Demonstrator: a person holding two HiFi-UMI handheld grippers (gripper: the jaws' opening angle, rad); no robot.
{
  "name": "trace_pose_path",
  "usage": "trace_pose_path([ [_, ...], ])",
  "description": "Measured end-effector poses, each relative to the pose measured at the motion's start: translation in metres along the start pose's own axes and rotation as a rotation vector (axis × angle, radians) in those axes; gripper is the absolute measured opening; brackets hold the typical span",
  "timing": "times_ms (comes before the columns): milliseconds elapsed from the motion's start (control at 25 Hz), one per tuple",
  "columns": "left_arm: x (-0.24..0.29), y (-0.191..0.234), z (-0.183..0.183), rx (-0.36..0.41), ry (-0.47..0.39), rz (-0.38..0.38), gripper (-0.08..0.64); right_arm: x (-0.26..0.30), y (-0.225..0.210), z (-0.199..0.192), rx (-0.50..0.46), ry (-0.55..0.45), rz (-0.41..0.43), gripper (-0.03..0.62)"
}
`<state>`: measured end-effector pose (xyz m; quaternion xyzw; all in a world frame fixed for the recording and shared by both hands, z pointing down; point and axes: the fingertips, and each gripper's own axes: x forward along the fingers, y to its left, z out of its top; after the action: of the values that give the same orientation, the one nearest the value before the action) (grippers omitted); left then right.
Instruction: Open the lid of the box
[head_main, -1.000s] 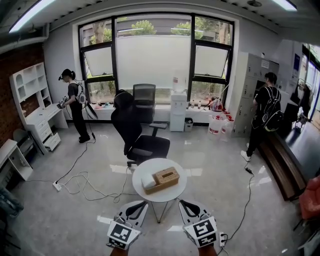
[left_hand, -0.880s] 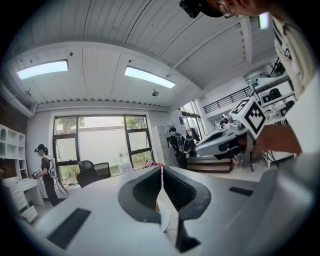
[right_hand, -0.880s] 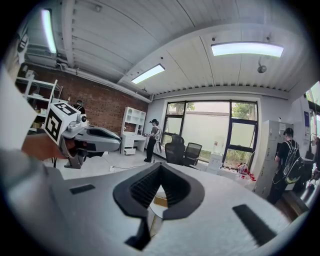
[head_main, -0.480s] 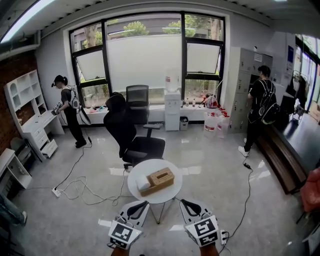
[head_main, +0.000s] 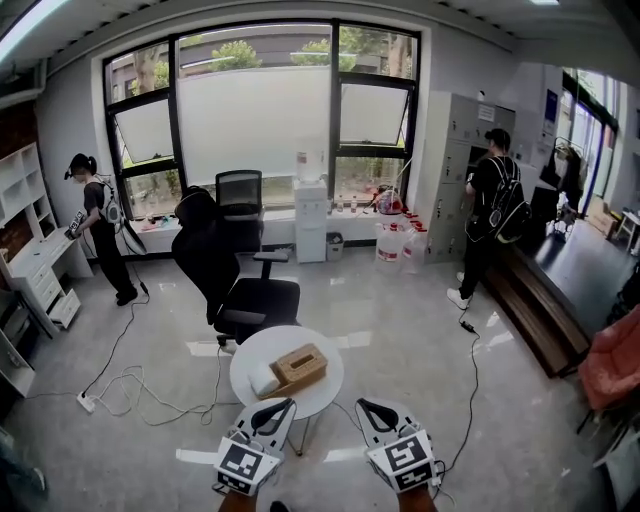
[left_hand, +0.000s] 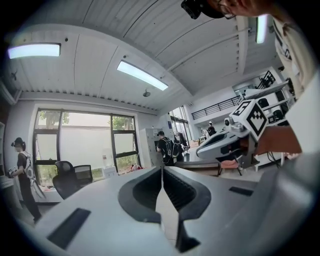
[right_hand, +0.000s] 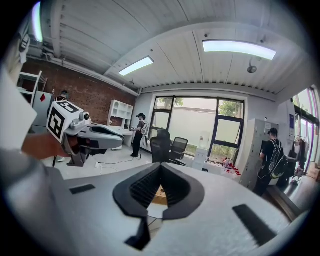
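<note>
A tan wooden box with a slotted lid lies shut on a small round white table, with a white object at its left end. My left gripper hovers at the table's near edge, jaws shut and empty. To the right of the table, my right gripper hangs over the floor, also shut with nothing held. In the left gripper view the left gripper points up at the room, with no box in sight. In the right gripper view a strip of the box shows through the hollow of the right gripper.
A black office chair stands just behind the table. Cables trail over the floor at the left. One person stands by a desk at the far left, another by lockers at the right. A dark bench runs along the right.
The view has swung to the right, so table, box and chair sit further left in the picture. The table now reaches the left gripper's tips. Both grippers stay shut.
</note>
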<state>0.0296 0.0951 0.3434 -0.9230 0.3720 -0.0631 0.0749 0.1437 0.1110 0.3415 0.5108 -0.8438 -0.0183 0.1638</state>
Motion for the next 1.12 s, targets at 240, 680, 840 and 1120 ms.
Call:
trace_pose_path([
  [240,0.022,0.043,-0.003,-0.005,-0.021,-0.054,0.014,0.042,-0.004,0.012,0.005,0.017,-0.044,-0.008],
  [680,0.052,0.122,-0.026,-0.046,-0.01,-0.082,0.014,0.123,-0.004,0.023,0.022,0.041,-0.064,-0.008],
  [840,0.067,0.143,-0.038,-0.06,-0.013,-0.099,0.014,0.149,-0.009,0.023,0.026,0.05,-0.076,-0.008],
  [1120,0.082,0.175,-0.041,-0.072,-0.028,-0.145,0.014,0.18,-0.012,0.037,0.023,0.066,-0.11,-0.008],
])
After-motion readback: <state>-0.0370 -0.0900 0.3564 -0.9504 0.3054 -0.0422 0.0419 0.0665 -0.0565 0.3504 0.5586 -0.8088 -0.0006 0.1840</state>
